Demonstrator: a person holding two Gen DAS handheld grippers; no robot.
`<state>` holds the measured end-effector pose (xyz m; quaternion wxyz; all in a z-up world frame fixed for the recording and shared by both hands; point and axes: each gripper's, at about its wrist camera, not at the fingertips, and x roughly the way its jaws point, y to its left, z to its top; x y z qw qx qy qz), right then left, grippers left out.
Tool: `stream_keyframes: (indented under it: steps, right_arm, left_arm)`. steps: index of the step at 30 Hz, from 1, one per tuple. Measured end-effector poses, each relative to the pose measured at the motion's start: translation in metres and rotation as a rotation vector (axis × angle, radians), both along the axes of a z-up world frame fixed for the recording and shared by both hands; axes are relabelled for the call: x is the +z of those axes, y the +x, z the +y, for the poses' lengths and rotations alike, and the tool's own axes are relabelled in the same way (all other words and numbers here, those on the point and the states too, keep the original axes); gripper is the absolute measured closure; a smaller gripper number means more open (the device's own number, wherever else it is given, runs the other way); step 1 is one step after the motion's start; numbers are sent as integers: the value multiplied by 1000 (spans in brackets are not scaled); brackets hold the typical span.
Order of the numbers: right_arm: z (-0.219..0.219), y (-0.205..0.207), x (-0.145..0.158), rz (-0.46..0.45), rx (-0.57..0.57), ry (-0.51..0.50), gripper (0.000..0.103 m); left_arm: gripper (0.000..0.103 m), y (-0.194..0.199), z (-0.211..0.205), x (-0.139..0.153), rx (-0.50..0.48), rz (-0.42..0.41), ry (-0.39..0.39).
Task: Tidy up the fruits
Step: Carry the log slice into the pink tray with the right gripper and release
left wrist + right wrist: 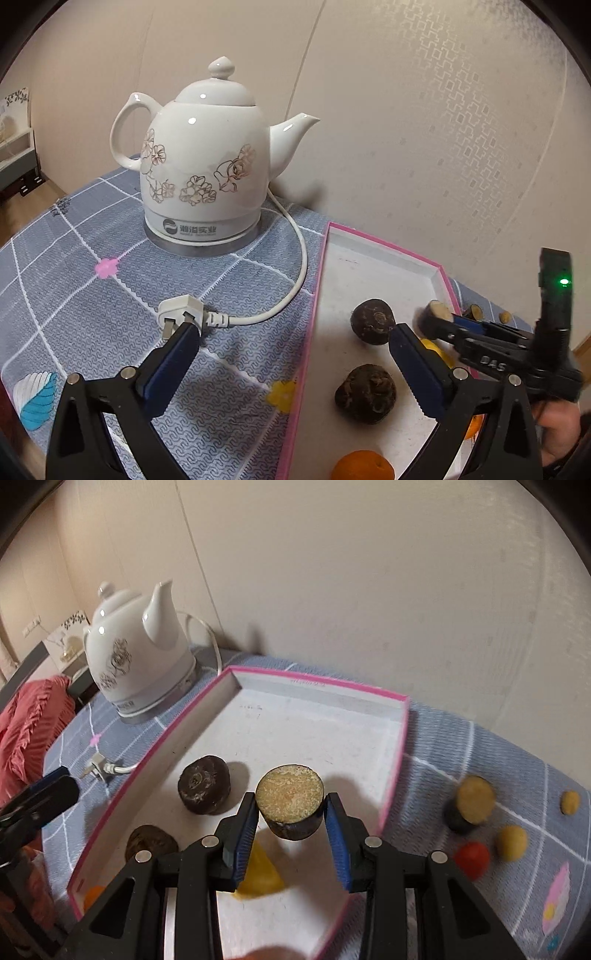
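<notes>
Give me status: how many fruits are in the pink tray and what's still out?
Done: the pink tray holds two dark round fruits, a yellow piece and an orange. In hand: the right gripper holds a cut dark fruit over the tray. Left: four pieces on the cloth beside the tray: a cut dark one, a red one, two yellowish ones. The left gripper is open, empty.

White ceramic kettle [201,162], brown floral print. Grey-blue tablecloth [92,280], white grid, pink flower motifs. Pink-rimmed white cardboard tray [314,679]. Dark-skinned cut fruit piece [291,805], pale yellow face. Small red round fruit [471,856].
</notes>
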<state>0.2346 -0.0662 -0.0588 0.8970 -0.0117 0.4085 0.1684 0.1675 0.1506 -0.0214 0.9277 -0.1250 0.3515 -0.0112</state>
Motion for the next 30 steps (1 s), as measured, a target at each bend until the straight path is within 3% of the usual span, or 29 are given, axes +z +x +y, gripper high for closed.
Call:
stream_keyframes:
  steps: [3,5,11,17,20,24,30]
  right_arm:
    - [-10,-8,5,-21,-24,34,61]
    - [-23,-20,11,-36,-45,68,51]
    - [-76,-88,24,-99,-87,138,51]
    - [-137,-138,1,-70,-191,148,51]
    - [-163,-149,-10,-92,-253,178,51]
    - [-181,-145,-17,-57,-295,267,51]
    - [-186,-154,1,-113,-293,300,51]
  left_arm:
    - [0,-1,0,0,6,1,2]
    - [0,-1,-1,0,6,2,2]
    - [0,-5,-11,0,-45,-2,10]
    - [0,-18,-33,-5,-107,-19,43]
    - [0,-33,-48,-7,-136,-41,74]
    - [0,-57,-62,-8,-165,-83,29]
    - [0,-72,-92,-7,-210,-90,86]
